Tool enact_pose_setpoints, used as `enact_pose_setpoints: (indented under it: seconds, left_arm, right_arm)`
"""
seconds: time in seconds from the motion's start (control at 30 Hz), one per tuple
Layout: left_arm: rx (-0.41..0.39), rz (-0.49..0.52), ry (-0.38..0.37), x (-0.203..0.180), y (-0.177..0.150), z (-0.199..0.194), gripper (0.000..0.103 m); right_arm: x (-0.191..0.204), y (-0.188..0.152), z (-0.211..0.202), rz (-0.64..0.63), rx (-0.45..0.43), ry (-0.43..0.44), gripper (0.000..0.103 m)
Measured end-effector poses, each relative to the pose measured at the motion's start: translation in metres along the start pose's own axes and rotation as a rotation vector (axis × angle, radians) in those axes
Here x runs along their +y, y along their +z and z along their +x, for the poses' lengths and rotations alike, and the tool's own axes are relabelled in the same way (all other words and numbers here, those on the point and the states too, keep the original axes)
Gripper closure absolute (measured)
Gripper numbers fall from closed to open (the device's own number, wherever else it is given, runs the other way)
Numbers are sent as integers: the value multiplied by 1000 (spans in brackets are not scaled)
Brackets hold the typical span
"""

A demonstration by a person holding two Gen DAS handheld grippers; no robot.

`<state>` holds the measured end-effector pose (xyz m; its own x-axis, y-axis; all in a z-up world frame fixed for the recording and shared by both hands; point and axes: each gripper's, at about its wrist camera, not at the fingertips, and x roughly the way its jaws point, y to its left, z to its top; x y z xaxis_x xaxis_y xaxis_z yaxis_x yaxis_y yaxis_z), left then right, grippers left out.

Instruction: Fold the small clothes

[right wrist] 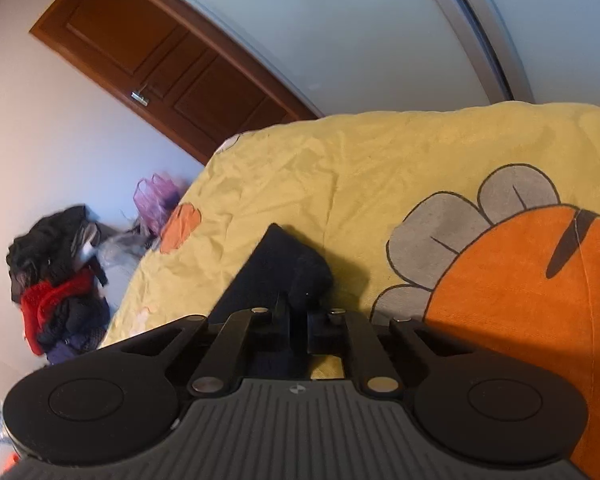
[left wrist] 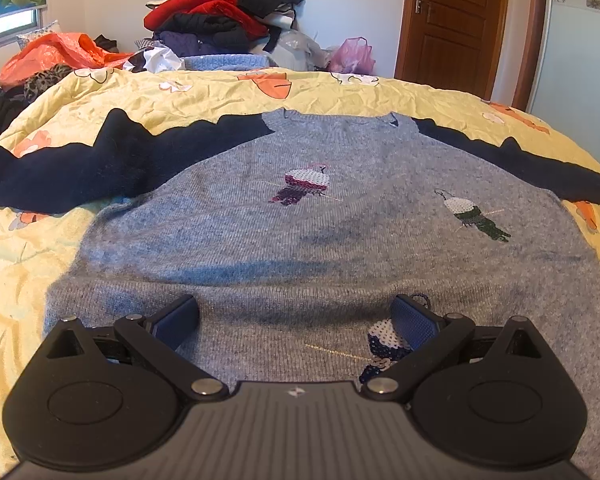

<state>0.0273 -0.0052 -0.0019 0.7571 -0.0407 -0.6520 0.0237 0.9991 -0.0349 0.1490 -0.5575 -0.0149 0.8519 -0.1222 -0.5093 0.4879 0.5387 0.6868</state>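
Left wrist view
Garment: grey knit sweater [left wrist: 300, 232] with dark navy sleeves, spread flat and face up on the yellow bedspread [left wrist: 220, 92], neck toward the far side, hem nearest the camera.
Sleeves: left sleeve [left wrist: 80, 168] stretched out sideways, a little rumpled; right sleeve [left wrist: 520, 160] stretched the other way, cuff out of frame.
Left gripper [left wrist: 296, 320]: spread wide, nothing between the blue pads [left wrist: 178, 320], poised low over the hem band; contact with the knit not clear.
Decoration: three beaded motifs on the front, the nearest half hidden behind the right-hand finger.
Background: heap of unfolded clothes [left wrist: 220, 12] beyond the bed's far edge, plastic bags beside it, wooden door [left wrist: 452, 20] behind.

Right wrist view
Right gripper [right wrist: 296, 312]: clenched on a bunch of dark navy fabric [right wrist: 284, 268], most likely the right sleeve's cuff end, raised slightly off the bedspread.
Surroundings: cartoon print on the bedspread to the right, clothes heap far left; view strongly tilted.

Step in hand
Judgement: probably the first fold, carrying the right sleeve in across the grey body.
Doing it well: lift only enough to clear the knit, sweep inward in a low arc, lay the sleeve straight with the crease at the shoulder seam.
Left gripper's part: press or pinch the hem to stop the body sliding on the smooth spread.
Risk: soft knit stretches and drags; a hurried pull would skew the whole garment.
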Motion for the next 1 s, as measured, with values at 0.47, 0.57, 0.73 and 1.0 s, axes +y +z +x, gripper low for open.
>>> enact_pose_setpoints:
  seconds: [0.47, 0.57, 0.73, 1.0]
  left_arm:
    - [-8, -17, -14, 3, 0, 0, 0]
    - [-12, -24, -21, 5, -1, -1, 0]
    - [-20, -44, -39, 8, -1, -1, 0]
    - [-5, -10, -7, 1, 1, 0, 0]
  right_arm:
    - [277, -273, -13, -666, 355, 553, 90]
    - [291, -330, -9, -772, 403, 513, 90]
    - [277, -358, -21, -842, 441, 491, 52]
    - [210, -309, -67, -783, 344, 498, 29]
